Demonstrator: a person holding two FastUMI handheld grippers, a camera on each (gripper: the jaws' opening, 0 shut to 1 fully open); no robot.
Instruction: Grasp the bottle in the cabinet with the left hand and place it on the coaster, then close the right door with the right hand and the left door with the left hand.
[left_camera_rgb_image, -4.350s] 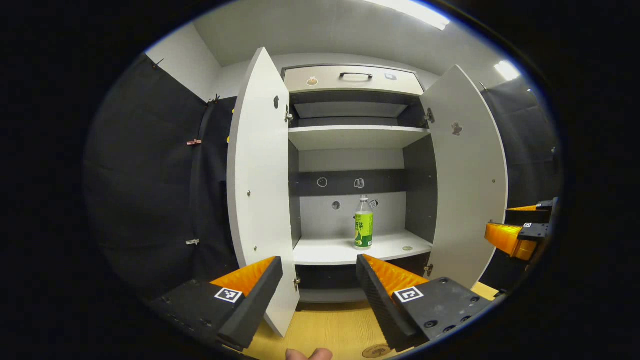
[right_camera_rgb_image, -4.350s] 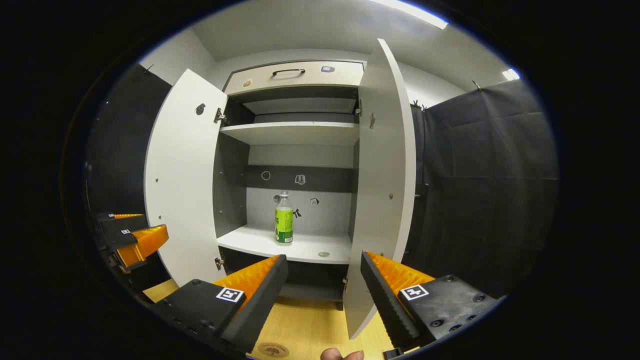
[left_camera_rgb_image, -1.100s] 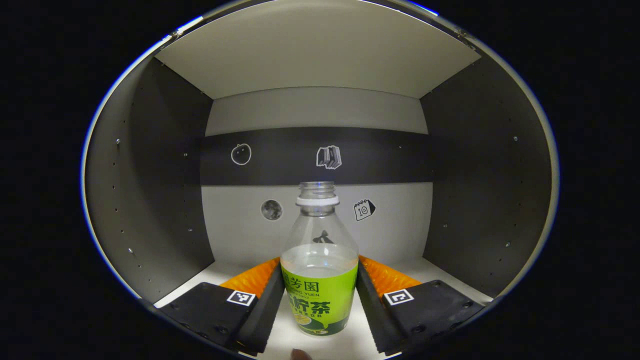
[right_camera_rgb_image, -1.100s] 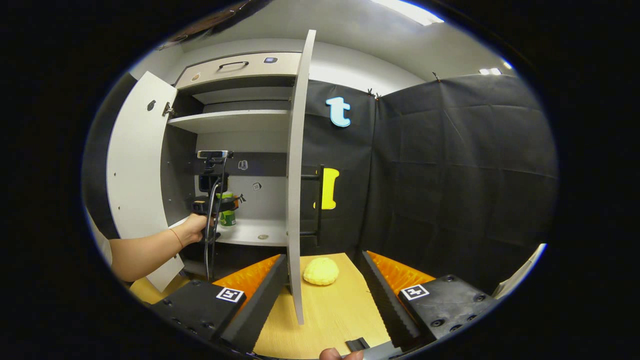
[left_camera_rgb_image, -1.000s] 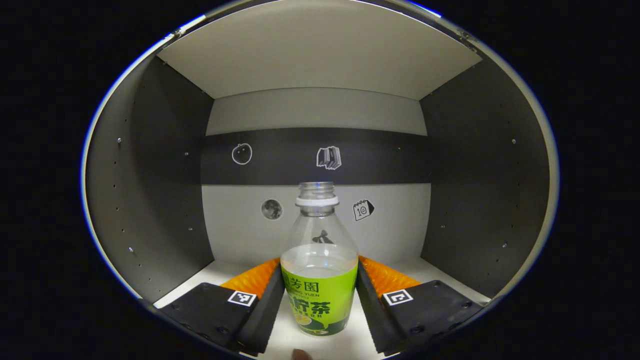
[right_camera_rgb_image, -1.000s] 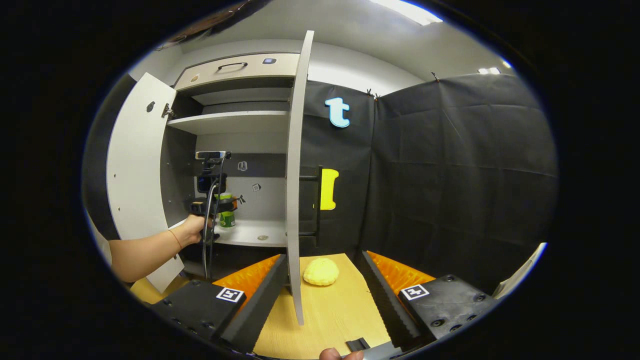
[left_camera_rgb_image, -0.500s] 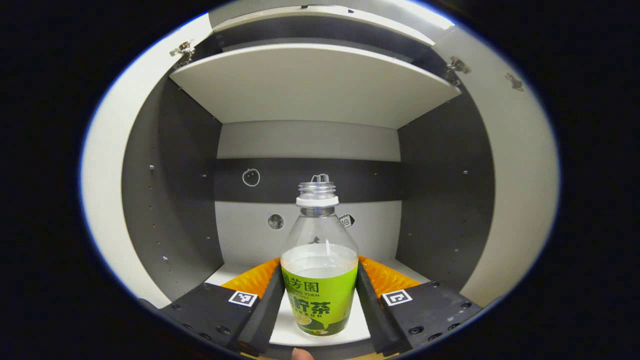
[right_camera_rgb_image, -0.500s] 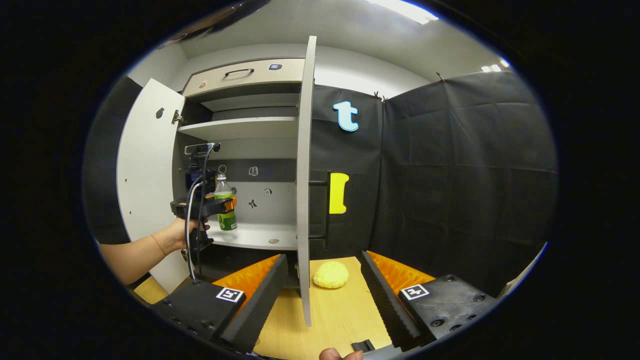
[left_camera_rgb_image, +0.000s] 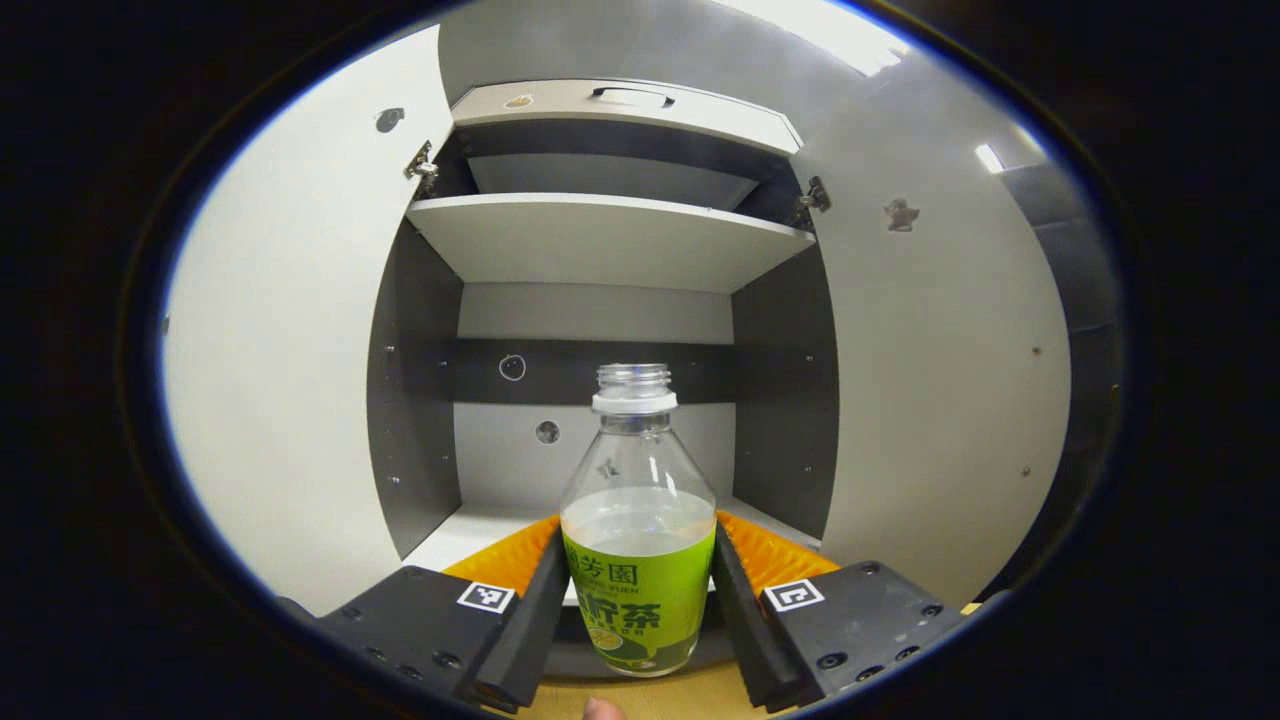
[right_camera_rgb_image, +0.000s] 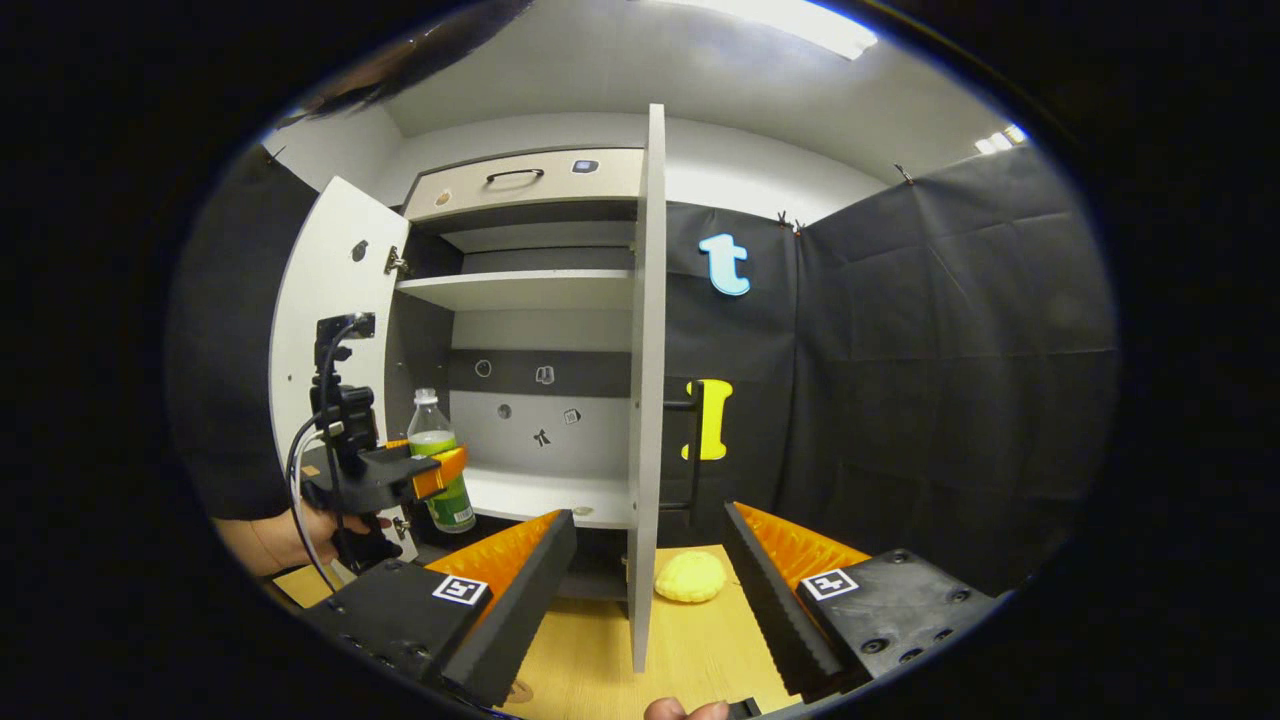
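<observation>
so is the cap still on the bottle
No, in the left gripper view the bottle, clamped between the left tongs, shows a bare open threaded neck with only a white ring below it.

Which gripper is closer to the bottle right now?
Left. The left gripper is clamped on the bottle; the right gripper hangs open off to the side, near the right door's edge.
</observation>
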